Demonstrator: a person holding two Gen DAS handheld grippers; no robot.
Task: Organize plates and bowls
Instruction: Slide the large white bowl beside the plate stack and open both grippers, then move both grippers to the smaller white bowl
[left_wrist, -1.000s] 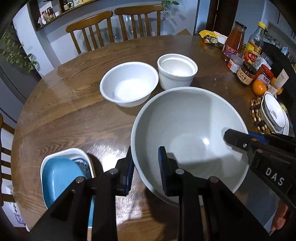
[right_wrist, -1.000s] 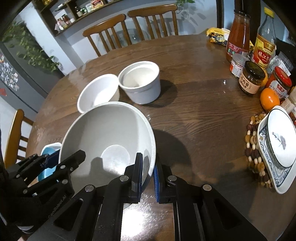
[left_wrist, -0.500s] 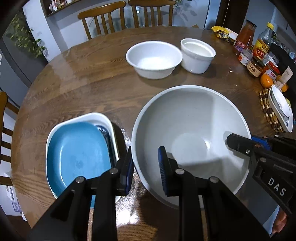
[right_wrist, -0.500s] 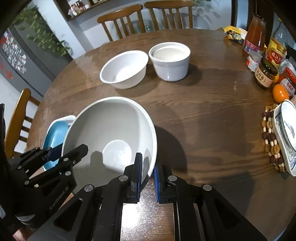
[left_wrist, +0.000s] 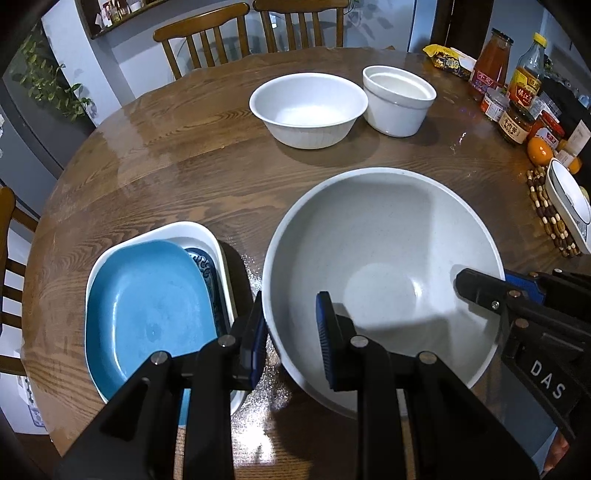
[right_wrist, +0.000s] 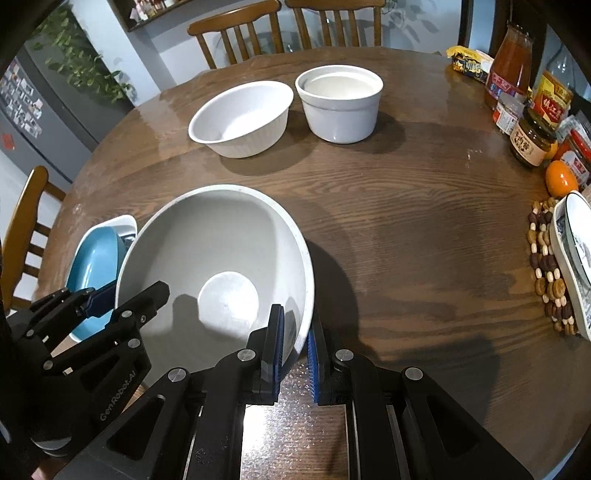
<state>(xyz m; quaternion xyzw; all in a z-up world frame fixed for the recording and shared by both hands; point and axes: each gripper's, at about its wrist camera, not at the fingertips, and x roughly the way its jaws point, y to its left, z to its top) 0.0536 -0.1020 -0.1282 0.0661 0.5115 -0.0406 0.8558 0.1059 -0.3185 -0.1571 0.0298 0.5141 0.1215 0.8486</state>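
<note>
A big grey bowl (left_wrist: 384, 258) is held up over the round wooden table (left_wrist: 184, 173) by two grippers, one on each side. The left gripper (left_wrist: 290, 343) is closed on the bowl's near-left rim — one blue pad is inside the bowl and one is outside. The right gripper (right_wrist: 293, 341) is closed on the rim on the other side, its blue pads squeezed tight on the thin edge.

Just to the left of the big bowl sits a white dish (left_wrist: 207, 236) on the table. A blue plate (left_wrist: 147, 310) lies in it, and a bit of a patterned plate peeks out from under the blue one.

Farther back on the table stand two white bowls side by side — a wide white bowl (left_wrist: 308, 109) and a taller white pot (left_wrist: 397, 99), very close together.

On the right side of the table are bottles and jars (right_wrist: 532, 136), an orange (right_wrist: 560, 178) and a beaded mat (right_wrist: 550, 266) with a plate on it.
</note>
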